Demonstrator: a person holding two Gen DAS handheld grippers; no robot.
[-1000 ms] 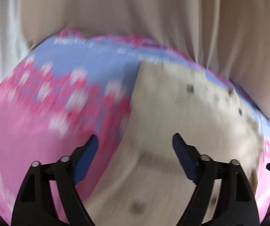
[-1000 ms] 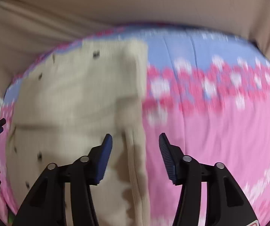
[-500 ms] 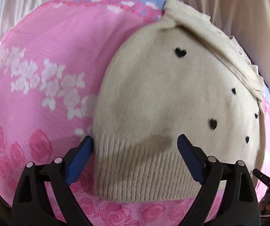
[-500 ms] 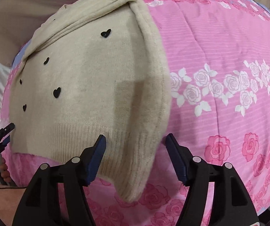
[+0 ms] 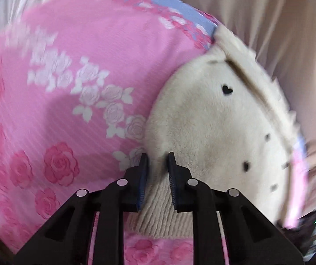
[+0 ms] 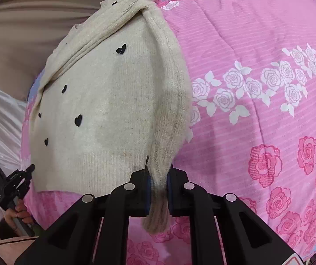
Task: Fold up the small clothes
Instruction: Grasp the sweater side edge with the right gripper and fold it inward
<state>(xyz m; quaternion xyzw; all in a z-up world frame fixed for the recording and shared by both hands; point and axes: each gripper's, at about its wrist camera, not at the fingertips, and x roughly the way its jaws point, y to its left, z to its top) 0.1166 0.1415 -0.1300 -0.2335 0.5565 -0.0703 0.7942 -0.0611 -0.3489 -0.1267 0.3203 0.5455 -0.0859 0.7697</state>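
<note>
A cream knit sweater [image 5: 213, 132] with small black hearts lies flat on a pink rose bedspread [image 5: 69, 88]. My left gripper [image 5: 157, 170] is at the left corner of its ribbed hem. Its jaws are closing and the hem edge is pinched between them. In the right wrist view the sweater [image 6: 113, 110] has a sleeve [image 6: 171, 92] folded down along its right side. My right gripper [image 6: 159, 176] is closing on that sleeve's cuff, which is squeezed between the pads and hangs out below them.
The bedspread [image 6: 257, 88] stretches wide to the right of the sweater. Beige cloth [image 5: 279, 22] hangs behind the bed's far edge. A person's hand [image 6: 20, 212] holds the other tool's black frame at the left edge of the right wrist view.
Both grippers came down to the sweater's near hem. Their jaws went from wide apart to closed, the left on the hem corner, the right on the sleeve cuff.
</note>
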